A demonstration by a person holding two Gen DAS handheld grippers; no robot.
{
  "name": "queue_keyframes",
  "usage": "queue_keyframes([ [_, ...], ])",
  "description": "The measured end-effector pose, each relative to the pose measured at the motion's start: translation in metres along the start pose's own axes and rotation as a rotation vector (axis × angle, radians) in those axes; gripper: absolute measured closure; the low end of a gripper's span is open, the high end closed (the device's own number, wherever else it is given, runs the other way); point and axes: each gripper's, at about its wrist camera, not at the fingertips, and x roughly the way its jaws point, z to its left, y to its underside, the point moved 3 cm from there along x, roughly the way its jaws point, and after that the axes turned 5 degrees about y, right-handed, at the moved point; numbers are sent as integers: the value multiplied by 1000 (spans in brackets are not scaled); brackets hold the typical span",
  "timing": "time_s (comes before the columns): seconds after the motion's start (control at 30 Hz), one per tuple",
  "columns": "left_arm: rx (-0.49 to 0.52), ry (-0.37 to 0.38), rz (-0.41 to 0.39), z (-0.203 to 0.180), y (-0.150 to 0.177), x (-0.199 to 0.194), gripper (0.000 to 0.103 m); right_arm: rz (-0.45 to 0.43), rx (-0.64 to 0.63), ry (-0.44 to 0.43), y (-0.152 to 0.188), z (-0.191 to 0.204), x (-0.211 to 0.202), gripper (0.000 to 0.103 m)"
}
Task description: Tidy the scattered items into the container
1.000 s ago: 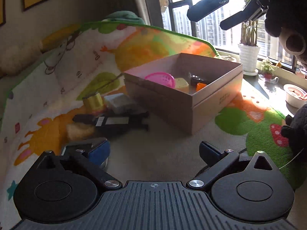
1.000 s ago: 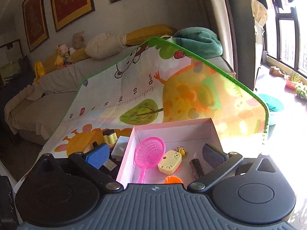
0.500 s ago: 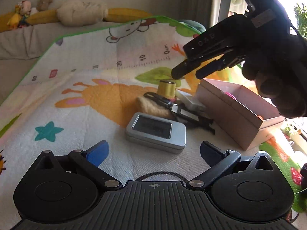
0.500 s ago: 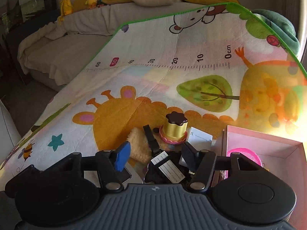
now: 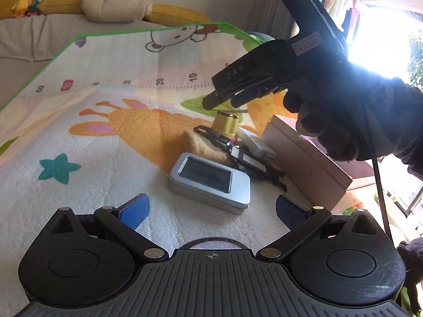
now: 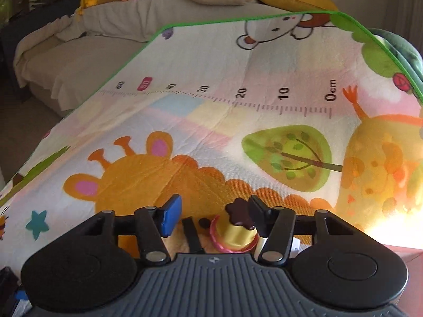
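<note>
A: State of the right gripper [image 6: 215,212]?
B: Jaws partly open and closing. The yellow pudding toy [image 6: 239,231] stands between them; pads not yet pressing on it.
A: Left gripper [image 5: 212,210]?
B: Jaws wide apart, nothing held, above the silver tin [image 5: 210,183].
A: Location of items?
B: Toy, tin and black clip [image 5: 216,138] lie mid-mat [image 5: 79,132], beside the pink box [image 5: 304,162] toward the mat's right edge.

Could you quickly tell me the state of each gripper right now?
Left gripper: open, empty.
Right gripper: jaws closing around the yellow pudding toy, not yet gripping it.
</note>
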Motion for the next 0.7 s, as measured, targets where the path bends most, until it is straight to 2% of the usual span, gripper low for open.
queue_keyframes([
  [0.17,-16,7,-5,2,0,-1,0,44,-42,28,11,10,22,53],
  [0.2,-14,7,-7,2,0,-1,0,67,-26,16,13,10,30,57],
  [0.23,-12,7,-11,1,0,-1,0,95,-10,12,17,10,37,72],
  [0.3,-7,6,-19,0,0,-3,0,113,-9,8,22,11,38,87],
  [0.4,-2,6,-34,0,-1,-4,0,47,0,0,24,9,6,89],
  [0.5,18,28,-48,-4,-2,-6,0,-49,43,-35,27,-3,-54,89],
  [0.6,103,17,-80,-24,0,-15,0,-143,98,-48,34,-18,-113,92],
  [0.7,160,38,-94,-53,4,-30,0,-229,167,-115,47,-30,-164,92],
])
